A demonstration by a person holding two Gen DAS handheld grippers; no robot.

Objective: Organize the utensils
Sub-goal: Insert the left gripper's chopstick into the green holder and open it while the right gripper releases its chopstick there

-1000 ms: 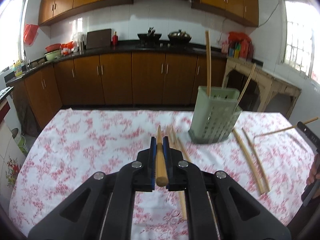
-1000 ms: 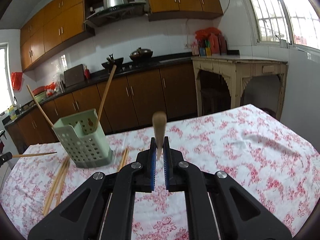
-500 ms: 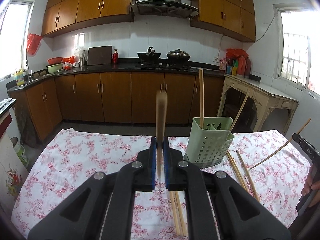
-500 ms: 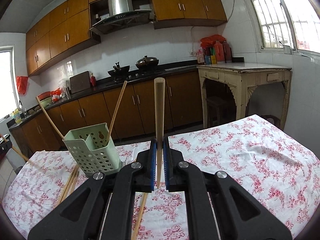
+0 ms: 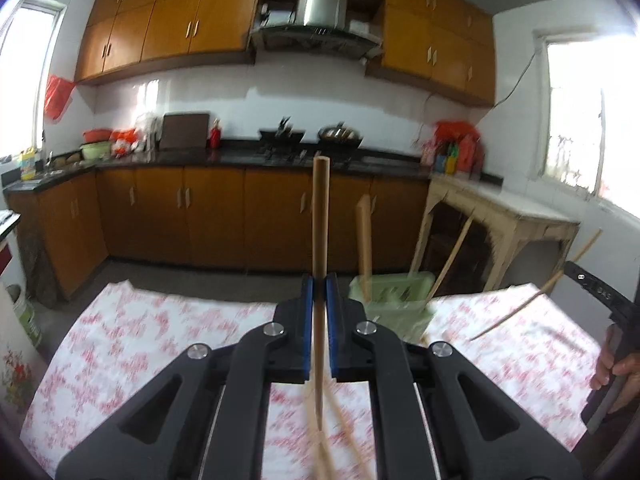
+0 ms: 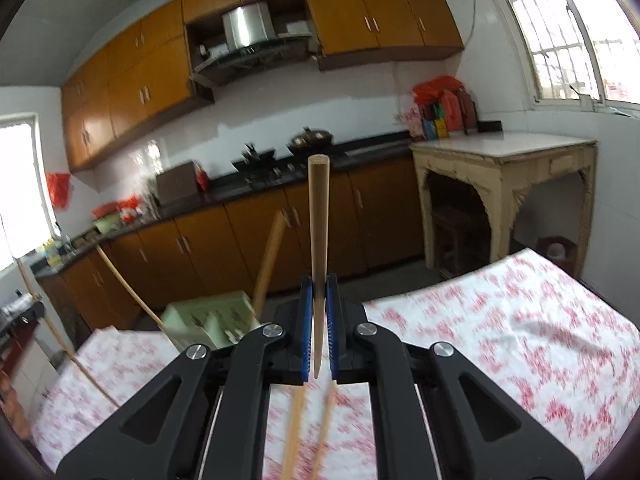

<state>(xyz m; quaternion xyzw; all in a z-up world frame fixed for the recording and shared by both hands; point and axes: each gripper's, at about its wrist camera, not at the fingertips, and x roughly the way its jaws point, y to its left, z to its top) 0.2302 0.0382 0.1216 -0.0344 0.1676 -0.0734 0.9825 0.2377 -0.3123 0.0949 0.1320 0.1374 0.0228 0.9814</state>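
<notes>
Your left gripper [image 5: 319, 304] is clamped on a chopstick [image 5: 320, 232] standing upright, and your right gripper [image 6: 319, 312] pinches another chopstick [image 6: 318, 240] the same way. The green holder [image 5: 394, 304] sits on the floral tablecloth [image 5: 132, 332], just right of the left gripper.

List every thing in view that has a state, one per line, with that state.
Left hand-held gripper: shut on a chopstick.
Left chopstick: clamped, upright, thick end up.
Right hand-held gripper: shut on a chopstick.
Right chopstick: clamped, upright, thick end up.
Green holder: standing on the table, two chopsticks leaning inside.
Loose chopsticks: lying on the tablecloth.
Cabinet doors: closed.
</notes>
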